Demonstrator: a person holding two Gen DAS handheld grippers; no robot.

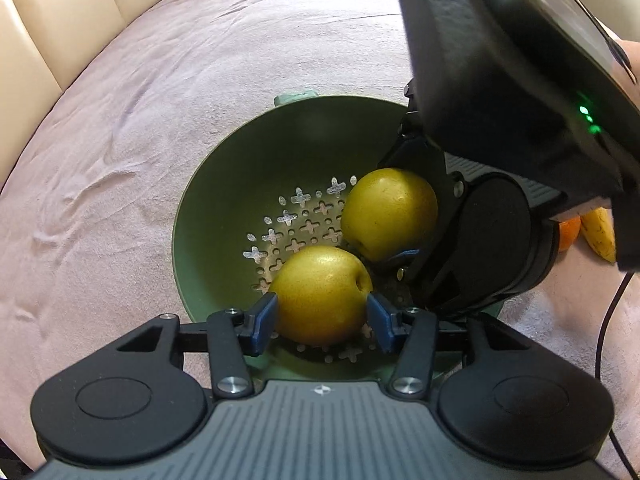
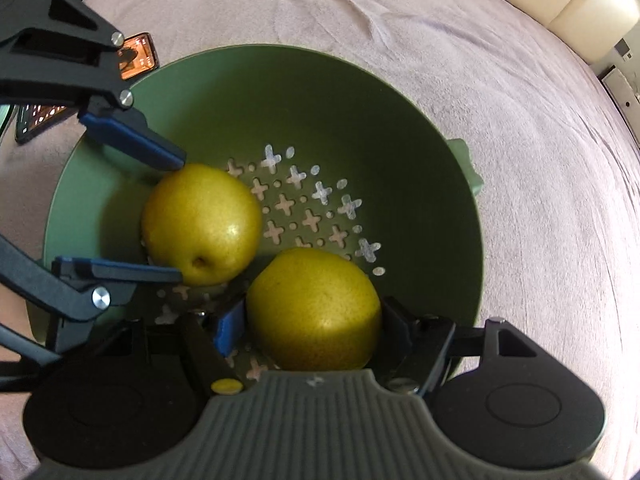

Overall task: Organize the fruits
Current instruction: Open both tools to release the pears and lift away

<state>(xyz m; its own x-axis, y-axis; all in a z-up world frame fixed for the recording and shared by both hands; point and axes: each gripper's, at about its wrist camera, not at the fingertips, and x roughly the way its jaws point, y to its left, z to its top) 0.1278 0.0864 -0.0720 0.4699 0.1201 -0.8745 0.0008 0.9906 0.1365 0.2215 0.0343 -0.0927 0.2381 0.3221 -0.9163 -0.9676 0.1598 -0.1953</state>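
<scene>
Two yellow pears sit in the green colander [image 1: 224, 184] at frame centre. The left gripper [image 1: 322, 312] pinches the near pear [image 1: 320, 292], pads on both flanks. The right gripper [image 2: 310, 330] clamps the other pear [image 2: 316, 308], low in its view. Both reach steeply down, likely to seat or lift the fruit. An orange [image 1: 570, 232] and a banana [image 1: 600, 232] wait at the right edge.

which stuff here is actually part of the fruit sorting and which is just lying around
Part of the job:
- green colander
- two yellow pears: one in the left gripper, one in the right gripper
- banana
- orange

Just lying about:
- phone
- pink tablecloth
- cream chairs
</scene>
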